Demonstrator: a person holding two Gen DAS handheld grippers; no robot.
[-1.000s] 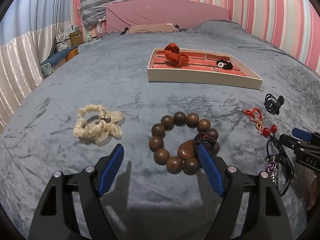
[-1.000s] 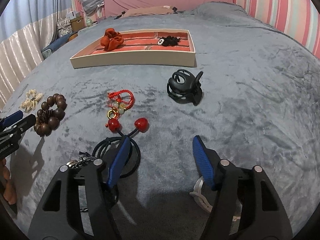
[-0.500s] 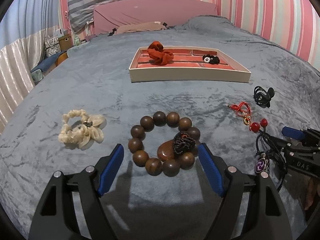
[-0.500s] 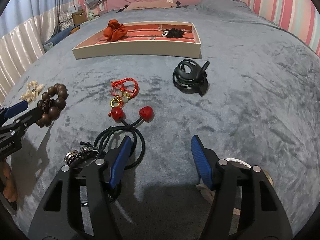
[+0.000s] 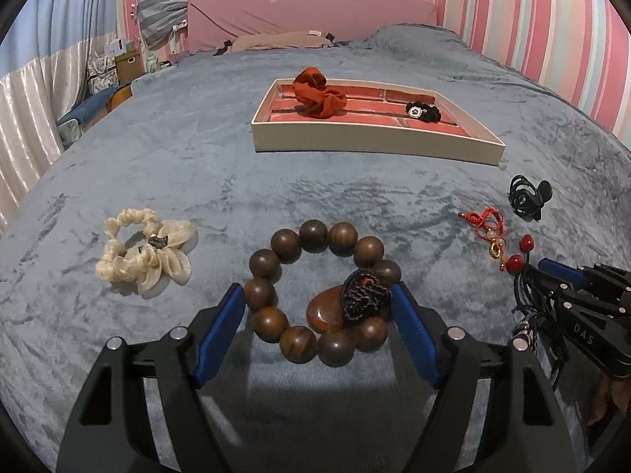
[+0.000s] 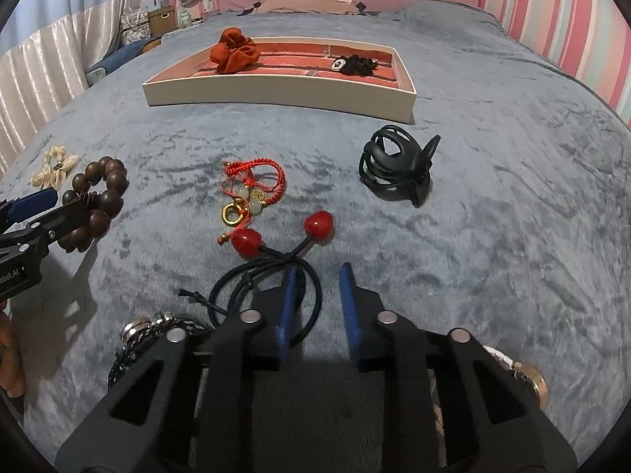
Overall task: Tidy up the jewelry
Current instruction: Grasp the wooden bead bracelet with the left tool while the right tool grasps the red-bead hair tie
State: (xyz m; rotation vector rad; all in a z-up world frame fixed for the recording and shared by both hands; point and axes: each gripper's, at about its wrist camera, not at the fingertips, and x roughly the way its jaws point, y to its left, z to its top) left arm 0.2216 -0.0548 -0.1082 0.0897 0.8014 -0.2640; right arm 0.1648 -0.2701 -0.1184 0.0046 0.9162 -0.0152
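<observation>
Wooden bracelet (image 5: 321, 295) lower centre of left view, bracketed by left gripper (image 5: 317, 323), jaws wide apart, pads flanking both sides. Tray (image 5: 374, 144) upper centre, dead ahead. Right gripper (image 6: 315, 299) part-closed, empty, beside black hair tie (image 6: 268, 287).

Evenly and fairly brightly lit indoors, from above and somewhat behind, judging by shadows thrown forward and beneath. A dark shadow pooled on the blue blanket (image 5: 165, 165) directly under the left gripper (image 5: 317, 307), another under the right gripper (image 6: 315, 287) between its fingers. Small glints on the wooden bead bracelet (image 5: 315, 291) and on the red bead hair tie (image 6: 284, 236). Strong fisheye bending: striped wall (image 5: 552, 27) curved, corners black with vignette. Centre sharp; soft blur toward the rims. Sheen on the pale curtain (image 6: 39, 75) far left.
</observation>
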